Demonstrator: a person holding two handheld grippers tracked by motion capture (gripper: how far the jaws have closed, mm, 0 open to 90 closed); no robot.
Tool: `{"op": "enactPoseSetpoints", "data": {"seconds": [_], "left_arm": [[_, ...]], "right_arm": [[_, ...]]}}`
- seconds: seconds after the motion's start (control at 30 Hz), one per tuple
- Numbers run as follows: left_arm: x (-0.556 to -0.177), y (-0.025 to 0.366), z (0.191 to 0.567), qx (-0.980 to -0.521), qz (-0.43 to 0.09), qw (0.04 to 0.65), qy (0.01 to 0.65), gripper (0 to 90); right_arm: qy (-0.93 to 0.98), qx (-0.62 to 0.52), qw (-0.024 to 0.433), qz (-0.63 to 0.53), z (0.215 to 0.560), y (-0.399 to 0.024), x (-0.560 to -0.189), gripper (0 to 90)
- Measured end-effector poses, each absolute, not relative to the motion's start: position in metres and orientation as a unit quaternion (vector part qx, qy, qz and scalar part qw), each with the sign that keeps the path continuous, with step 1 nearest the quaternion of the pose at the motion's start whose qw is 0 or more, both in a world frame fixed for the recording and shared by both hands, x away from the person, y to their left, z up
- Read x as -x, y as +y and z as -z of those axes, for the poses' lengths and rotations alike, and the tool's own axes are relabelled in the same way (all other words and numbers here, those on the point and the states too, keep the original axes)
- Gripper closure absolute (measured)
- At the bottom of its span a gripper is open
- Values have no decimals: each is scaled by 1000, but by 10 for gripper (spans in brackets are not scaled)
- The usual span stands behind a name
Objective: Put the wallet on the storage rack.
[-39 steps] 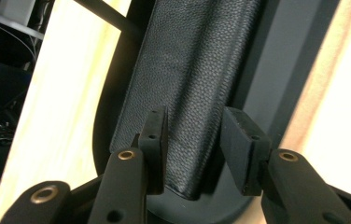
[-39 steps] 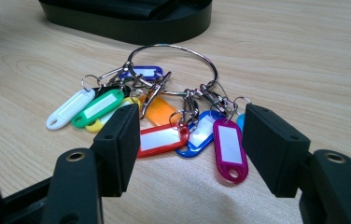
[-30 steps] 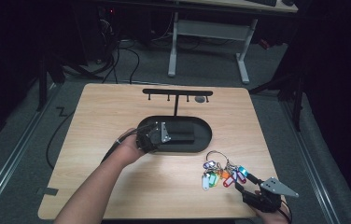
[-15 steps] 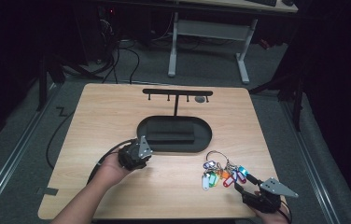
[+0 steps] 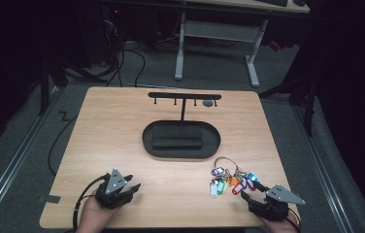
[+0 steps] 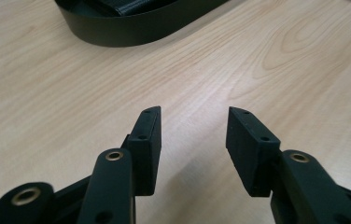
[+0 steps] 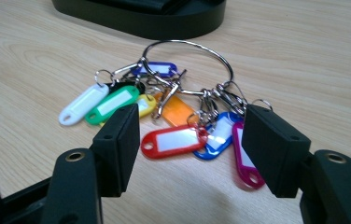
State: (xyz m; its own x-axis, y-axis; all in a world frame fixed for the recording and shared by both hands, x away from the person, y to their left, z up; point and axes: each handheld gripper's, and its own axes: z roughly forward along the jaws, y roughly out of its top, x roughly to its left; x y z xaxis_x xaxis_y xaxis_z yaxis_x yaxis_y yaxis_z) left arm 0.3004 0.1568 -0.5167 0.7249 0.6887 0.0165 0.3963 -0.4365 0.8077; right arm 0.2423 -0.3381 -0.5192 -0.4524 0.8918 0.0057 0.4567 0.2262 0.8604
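Left hand-held gripper (image 5: 131, 187) has retreated from the tray (image 5: 180, 153), jaws opening, empty; right hand-held gripper (image 5: 251, 190) spread beside key tags (image 5: 231, 180), apparently untouched.

Black tray (image 6: 136, 28) cut off at top edge; small item (image 5: 208, 103) on rack possibly disc, too small.

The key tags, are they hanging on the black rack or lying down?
Lying down. The key tags and their ring rest flat on the table, in front of the open right claw.

Bare wood spans the table (image 5: 107, 141) at left and lower centre, while the black oval tray (image 5: 180, 138) with its hook stand (image 5: 184, 96) blocks centre frame.
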Motion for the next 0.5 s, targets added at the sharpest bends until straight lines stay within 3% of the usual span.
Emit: {"op": "enactPoseSetpoints", "data": {"seconds": [0.3, 0.5], "left_arm": [[-303, 174, 521, -811, -141, 450, 347, 510], [-301, 179, 527, -821, -139, 434, 344, 458]], "right_arm": [[773, -440, 257, -378, 506, -312, -252, 374], [802, -428, 259, -327, 491, -287, -272, 369]]}}
